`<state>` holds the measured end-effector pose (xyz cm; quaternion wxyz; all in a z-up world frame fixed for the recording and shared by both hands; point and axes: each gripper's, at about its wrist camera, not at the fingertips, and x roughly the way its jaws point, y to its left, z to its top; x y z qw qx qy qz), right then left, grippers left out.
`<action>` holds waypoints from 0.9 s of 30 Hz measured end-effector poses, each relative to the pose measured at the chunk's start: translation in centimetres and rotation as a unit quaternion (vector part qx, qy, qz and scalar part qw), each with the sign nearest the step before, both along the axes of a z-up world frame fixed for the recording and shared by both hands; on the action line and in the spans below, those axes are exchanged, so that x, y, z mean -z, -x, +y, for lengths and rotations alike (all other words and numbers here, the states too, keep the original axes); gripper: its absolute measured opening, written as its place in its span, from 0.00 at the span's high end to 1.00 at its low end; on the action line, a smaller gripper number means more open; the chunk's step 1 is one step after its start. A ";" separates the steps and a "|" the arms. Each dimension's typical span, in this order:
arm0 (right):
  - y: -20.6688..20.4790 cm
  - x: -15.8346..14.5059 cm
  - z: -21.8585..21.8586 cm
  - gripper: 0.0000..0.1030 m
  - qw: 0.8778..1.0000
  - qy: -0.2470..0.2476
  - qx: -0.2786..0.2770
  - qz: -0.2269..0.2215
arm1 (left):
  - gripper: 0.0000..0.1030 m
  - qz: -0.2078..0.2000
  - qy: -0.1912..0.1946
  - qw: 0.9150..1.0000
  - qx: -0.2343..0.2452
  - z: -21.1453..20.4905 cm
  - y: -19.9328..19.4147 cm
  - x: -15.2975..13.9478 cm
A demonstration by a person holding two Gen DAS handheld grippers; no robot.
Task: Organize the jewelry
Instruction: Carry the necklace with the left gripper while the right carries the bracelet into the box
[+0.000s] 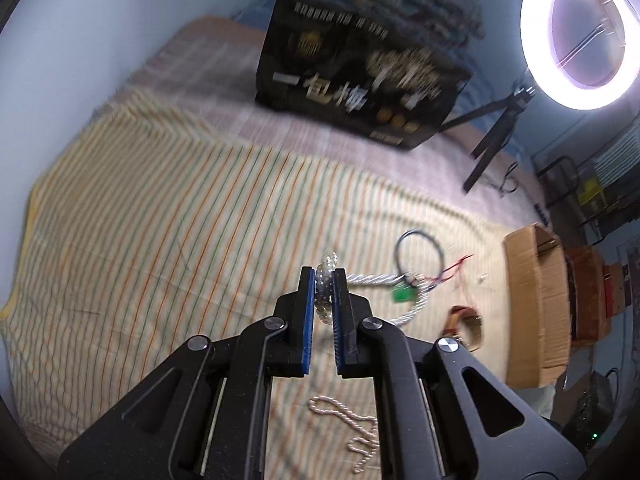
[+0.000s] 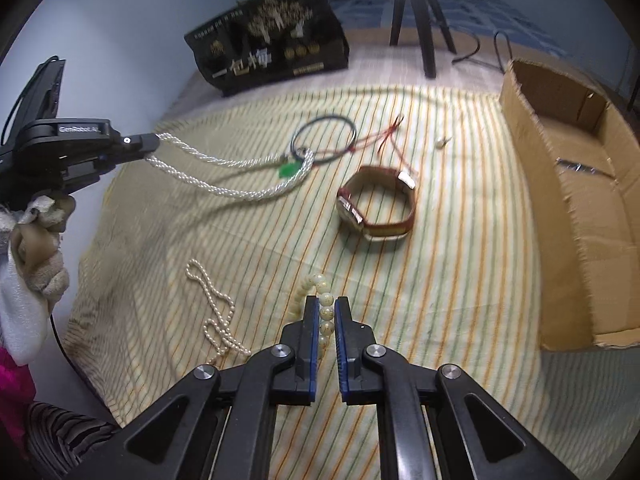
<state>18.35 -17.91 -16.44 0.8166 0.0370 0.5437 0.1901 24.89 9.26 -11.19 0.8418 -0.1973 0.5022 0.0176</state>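
Two sets of fingers are clamped on jewelry above a striped cloth: the left gripper pinches a twisted white rope necklace that trails down to a green pendant, while the right gripper is closed on a cream bead bracelet. Around them on the cloth lie a loose pearl strand, a brown-strapped watch, a dark cord loop and an open cardboard box at the right edge.
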 end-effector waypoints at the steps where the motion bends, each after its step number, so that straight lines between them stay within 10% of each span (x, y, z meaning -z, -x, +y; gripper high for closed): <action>1: 0.2 -0.3 -0.2 0.95 1.000 -0.002 0.001 -0.003 | 0.94 -0.009 0.001 1.000 0.000 -0.1 0.2 -0.7; 27: 2.6 -9.8 -13.4 0.95 0.988 -0.031 0.101 -0.114 | 0.94 -0.152 0.030 0.980 0.127 -13.1 3.7 -13.5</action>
